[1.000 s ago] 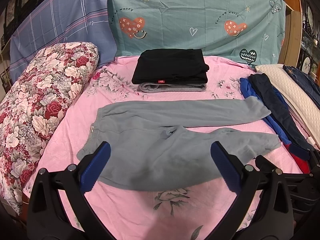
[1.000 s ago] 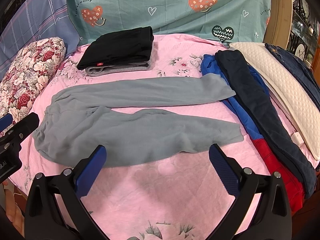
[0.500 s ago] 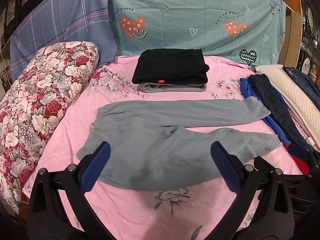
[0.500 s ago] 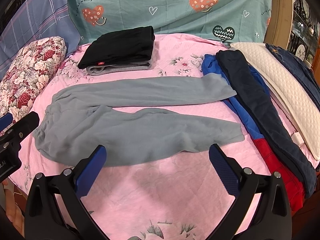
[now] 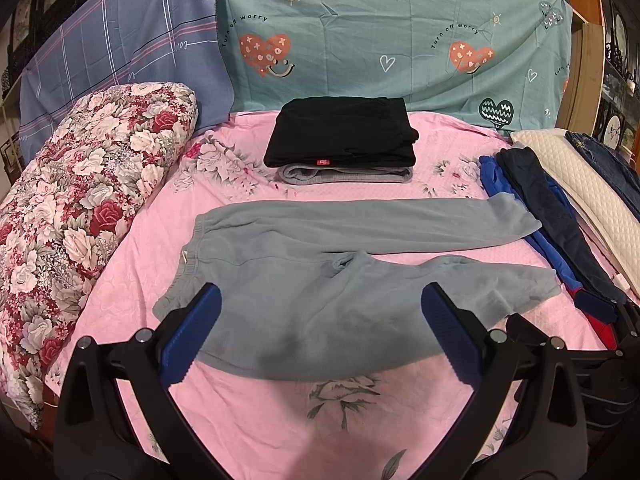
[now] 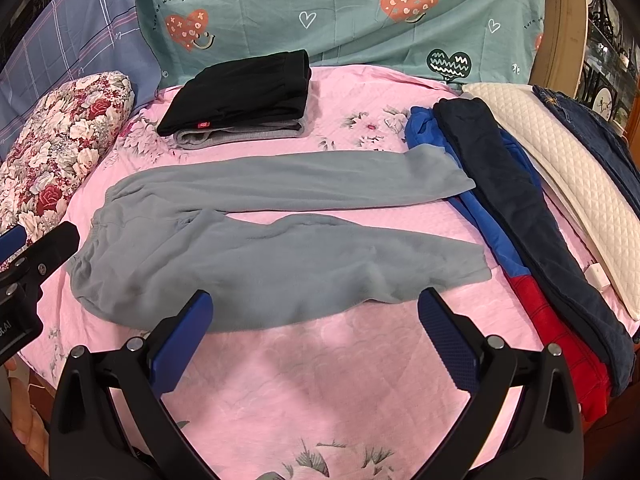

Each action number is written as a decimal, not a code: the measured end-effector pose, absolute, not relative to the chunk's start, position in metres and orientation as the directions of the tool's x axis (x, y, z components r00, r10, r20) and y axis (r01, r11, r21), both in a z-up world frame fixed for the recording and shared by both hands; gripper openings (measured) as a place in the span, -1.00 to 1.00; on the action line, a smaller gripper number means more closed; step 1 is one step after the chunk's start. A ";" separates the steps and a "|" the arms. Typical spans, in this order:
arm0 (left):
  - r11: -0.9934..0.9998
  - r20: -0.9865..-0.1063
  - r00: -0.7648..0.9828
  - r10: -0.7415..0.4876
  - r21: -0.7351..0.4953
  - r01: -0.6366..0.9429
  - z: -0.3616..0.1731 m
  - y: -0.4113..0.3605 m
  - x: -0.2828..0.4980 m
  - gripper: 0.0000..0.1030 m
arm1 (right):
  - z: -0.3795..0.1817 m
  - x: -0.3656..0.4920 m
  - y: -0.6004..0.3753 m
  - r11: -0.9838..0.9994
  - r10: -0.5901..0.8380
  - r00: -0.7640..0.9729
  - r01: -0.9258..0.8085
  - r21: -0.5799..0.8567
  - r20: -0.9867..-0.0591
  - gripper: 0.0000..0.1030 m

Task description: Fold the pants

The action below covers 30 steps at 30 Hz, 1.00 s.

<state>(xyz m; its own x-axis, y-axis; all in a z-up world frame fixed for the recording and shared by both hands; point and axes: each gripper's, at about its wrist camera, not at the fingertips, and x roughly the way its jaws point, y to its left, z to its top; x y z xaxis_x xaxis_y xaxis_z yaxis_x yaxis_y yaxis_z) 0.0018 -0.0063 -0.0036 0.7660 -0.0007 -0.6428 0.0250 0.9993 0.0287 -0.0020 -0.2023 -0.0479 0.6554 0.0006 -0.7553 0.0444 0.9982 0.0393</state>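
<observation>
Grey sweatpants lie spread flat on the pink bedsheet, waistband to the left and both legs running right; they also show in the right wrist view. My left gripper is open and empty, held above the near edge of the seat. My right gripper is open and empty, above the near edge of the lower leg. The left gripper's tip shows at the left edge of the right wrist view, and the right gripper's body at the right edge of the left wrist view.
A folded black garment on a folded grey one lies at the back. A floral bolster lines the left. Blue and navy pants, a white quilted pad and jeans lie on the right.
Both grippers have drifted very slightly; the pants lie as before and both grippers stay open.
</observation>
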 end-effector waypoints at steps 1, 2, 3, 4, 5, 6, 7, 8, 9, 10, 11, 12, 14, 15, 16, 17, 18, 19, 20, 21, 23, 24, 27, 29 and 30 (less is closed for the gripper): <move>0.999 -0.643 0.766 0.000 0.029 0.025 -0.004 -0.006 0.002 0.96 | -0.048 -0.002 -0.202 0.998 0.002 0.655 0.044 0.041 -0.756 0.97; 0.999 -0.643 0.766 0.000 0.029 0.024 -0.004 -0.006 0.002 0.96 | -0.048 -0.002 -0.202 0.998 0.002 0.655 0.044 0.041 -0.756 0.97; 0.999 -0.643 0.766 -0.001 0.028 0.025 -0.004 -0.006 0.002 0.96 | -0.048 -0.002 -0.202 0.998 0.001 0.655 0.044 0.040 -0.755 0.97; 0.999 -0.643 0.766 -0.001 0.028 0.025 -0.004 -0.006 0.002 0.96 | -0.048 -0.002 -0.202 0.998 0.000 0.656 0.044 0.039 -0.755 0.97; 0.999 -0.643 0.766 -0.001 0.028 0.025 -0.004 -0.006 0.002 0.96 | -0.048 -0.002 -0.201 0.998 0.001 0.656 0.044 0.039 -0.755 0.97; 0.999 -0.643 0.766 0.000 0.029 0.025 -0.004 -0.006 0.002 0.96 | -0.048 -0.001 -0.203 0.998 0.001 0.655 0.044 0.040 -0.756 0.97; 0.999 -0.643 0.766 0.000 0.029 0.025 -0.004 -0.006 0.002 0.96 | -0.048 -0.002 -0.202 0.998 0.001 0.655 0.044 0.039 -0.756 0.97; 0.999 -0.643 0.766 -0.001 0.028 0.025 -0.004 -0.006 0.002 0.96 | -0.047 -0.001 -0.203 0.998 0.001 0.654 0.044 0.040 -0.756 0.97; 0.999 -0.643 0.766 -0.001 0.028 0.025 -0.004 -0.006 0.002 0.96 | -0.047 -0.001 -0.203 0.998 0.002 0.654 0.044 0.040 -0.757 0.97; 0.999 -0.643 0.766 -0.001 0.028 0.025 -0.004 -0.006 0.002 0.96 | -0.048 -0.002 -0.202 0.998 0.002 0.653 0.044 0.041 -0.757 0.97; 0.999 -0.643 0.766 -0.001 0.028 0.025 -0.004 -0.006 0.002 0.96 | -0.048 -0.003 -0.201 0.998 0.002 0.653 0.043 0.040 -0.757 0.97; 0.999 -0.643 0.766 -0.001 0.028 0.025 -0.004 -0.006 0.002 0.96 | -0.049 -0.003 -0.200 0.998 0.002 0.653 0.043 0.039 -0.757 0.97; 0.999 -0.643 0.766 0.000 0.029 0.024 -0.004 -0.006 0.002 0.96 | -0.049 -0.004 -0.199 0.998 0.003 0.653 0.043 0.041 -0.758 0.97; 0.999 -0.643 0.766 0.000 0.028 0.024 -0.004 -0.006 0.002 0.96 | -0.049 -0.003 -0.200 0.998 0.002 0.653 0.043 0.040 -0.758 0.97; 0.999 -0.643 0.766 -0.001 0.028 0.025 -0.004 -0.006 0.002 0.96 | -0.049 -0.003 -0.199 0.998 0.002 0.653 0.043 0.040 -0.758 0.97; 0.999 -0.643 0.766 -0.001 0.027 0.024 -0.004 -0.006 0.002 0.96 | -0.049 -0.003 -0.200 0.998 0.002 0.652 0.043 0.040 -0.758 0.97; 0.999 -0.643 0.766 -0.001 0.028 0.024 -0.004 -0.006 0.002 0.96 | -0.049 -0.003 -0.199 0.998 0.002 0.652 0.042 0.039 -0.758 0.97; 0.999 -0.643 0.766 -0.001 0.028 0.025 -0.004 -0.005 0.002 0.96 | -0.050 -0.004 -0.198 0.998 0.004 0.651 0.041 0.040 -0.759 0.97; 0.999 -0.644 0.765 -0.002 0.028 0.025 -0.004 -0.006 0.002 0.96 | -0.051 -0.005 -0.197 0.998 0.004 0.651 0.041 0.040 -0.759 0.97; 0.999 -0.644 0.765 -0.002 0.027 0.025 -0.004 -0.006 0.001 0.96 | -0.051 -0.004 -0.198 0.998 0.003 0.650 0.042 0.040 -0.760 0.97; 0.999 -0.647 0.762 -0.004 0.025 0.027 -0.005 -0.006 0.001 0.96 | -0.050 -0.004 -0.198 0.998 0.004 0.650 0.041 0.040 -0.760 0.97; 0.999 -0.652 0.759 -0.010 0.020 0.031 -0.009 -0.004 0.001 0.96 | -0.050 -0.003 -0.198 0.998 0.003 0.650 0.042 0.040 -0.760 0.97; 0.999 -0.679 0.733 -0.025 0.003 0.037 -0.016 -0.003 0.006 0.96 | -0.050 -0.003 -0.198 0.998 0.004 0.649 0.041 0.040 -0.760 0.97; 0.999 -0.728 0.685 -0.014 0.010 0.032 -0.030 -0.005 0.015 0.96 | -0.053 -0.004 -0.197 0.998 0.005 0.647 0.040 0.040 -0.762 0.97; 0.999 -0.760 0.650 -0.009 0.014 0.029 -0.040 -0.007 0.021 0.96 | -0.054 -0.004 -0.197 0.998 0.003 0.645 0.041 0.039 -0.764 0.97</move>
